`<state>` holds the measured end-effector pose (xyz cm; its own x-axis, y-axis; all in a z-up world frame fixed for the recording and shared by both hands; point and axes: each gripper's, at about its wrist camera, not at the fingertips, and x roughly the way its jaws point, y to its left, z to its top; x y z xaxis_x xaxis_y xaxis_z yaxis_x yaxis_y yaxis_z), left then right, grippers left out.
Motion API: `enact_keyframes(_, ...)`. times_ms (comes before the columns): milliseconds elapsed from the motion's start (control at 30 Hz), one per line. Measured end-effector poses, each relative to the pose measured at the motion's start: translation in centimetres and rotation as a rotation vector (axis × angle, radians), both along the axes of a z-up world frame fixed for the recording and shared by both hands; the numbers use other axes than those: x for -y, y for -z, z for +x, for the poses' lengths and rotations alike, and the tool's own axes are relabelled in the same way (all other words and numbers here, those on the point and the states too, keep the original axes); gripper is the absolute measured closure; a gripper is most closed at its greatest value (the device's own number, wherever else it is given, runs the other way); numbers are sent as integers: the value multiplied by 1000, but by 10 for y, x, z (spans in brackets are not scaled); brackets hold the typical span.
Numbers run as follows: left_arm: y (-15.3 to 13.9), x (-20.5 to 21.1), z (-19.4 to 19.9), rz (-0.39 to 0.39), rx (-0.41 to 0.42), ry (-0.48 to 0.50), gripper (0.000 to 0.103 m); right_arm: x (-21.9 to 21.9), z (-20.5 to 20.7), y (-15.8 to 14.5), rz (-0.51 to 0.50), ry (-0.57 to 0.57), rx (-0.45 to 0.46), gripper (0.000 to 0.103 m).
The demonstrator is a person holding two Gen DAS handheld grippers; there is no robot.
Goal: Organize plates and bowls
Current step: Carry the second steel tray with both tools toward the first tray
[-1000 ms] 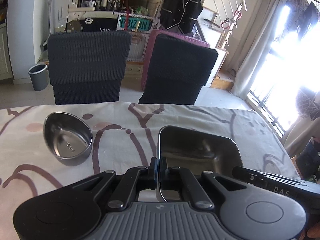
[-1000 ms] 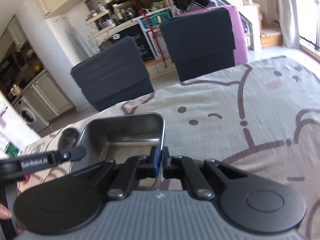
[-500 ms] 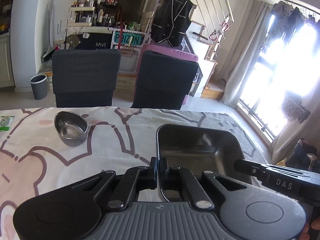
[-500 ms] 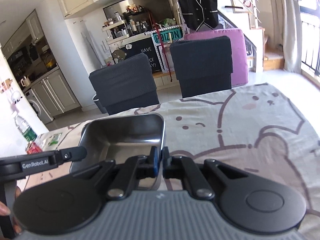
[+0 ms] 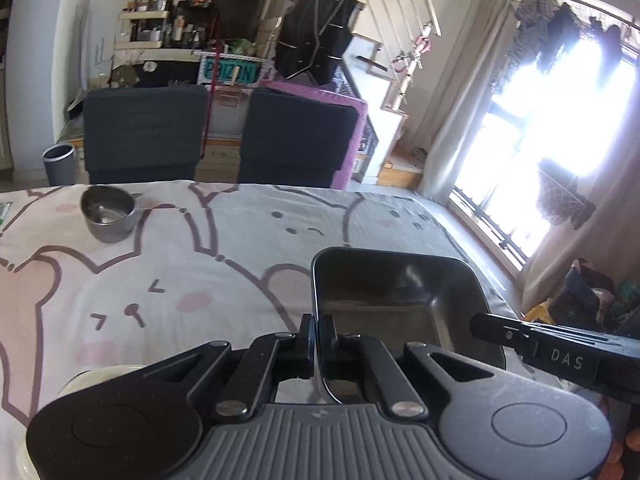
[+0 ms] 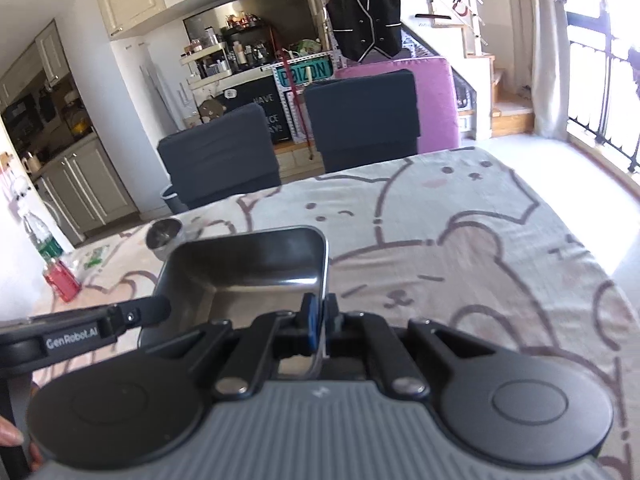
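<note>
tray (image 5: 400,292) of steel, rectangular and deep, is what we hold up over the table (image 5: 240,240) – the table being the largest thing here, spread with a cloth of cartoon bears. our left gripper (image 5: 319,340) is clenched on the tray's left wall, our right gripper (image 6: 320,320) is clenched on its right wall, so the tray hangs between the two, above the cloth near the table's right end. two dark chairs (image 5: 144,132) stand at the far edge. a small steel bowl (image 5: 107,213) sits on the cloth well apart from the tray – far left, near the chairs.
</note>
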<state>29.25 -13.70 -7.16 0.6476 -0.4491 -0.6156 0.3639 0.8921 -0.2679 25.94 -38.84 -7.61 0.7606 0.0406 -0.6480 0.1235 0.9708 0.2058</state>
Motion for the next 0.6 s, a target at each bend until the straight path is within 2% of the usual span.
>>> enact_keyframes(67, 2, 9, -5, 14, 11, 24, 100, 4, -6, 1, -10, 9, -1, 98)
enact_keyframes(167, 10, 23, -8, 13, -32, 64, 98, 13, -11, 3, -18, 38, -12, 98)
enact_keyframes(333, 20, 46, -15, 53, -52, 109, 97, 25, -13, 9, -19, 104, -51, 98)
enact_keyframes(600, 45, 61, -9, 120, -130, 153, 95, 29, -8, 21, -40, 120, -111, 98)
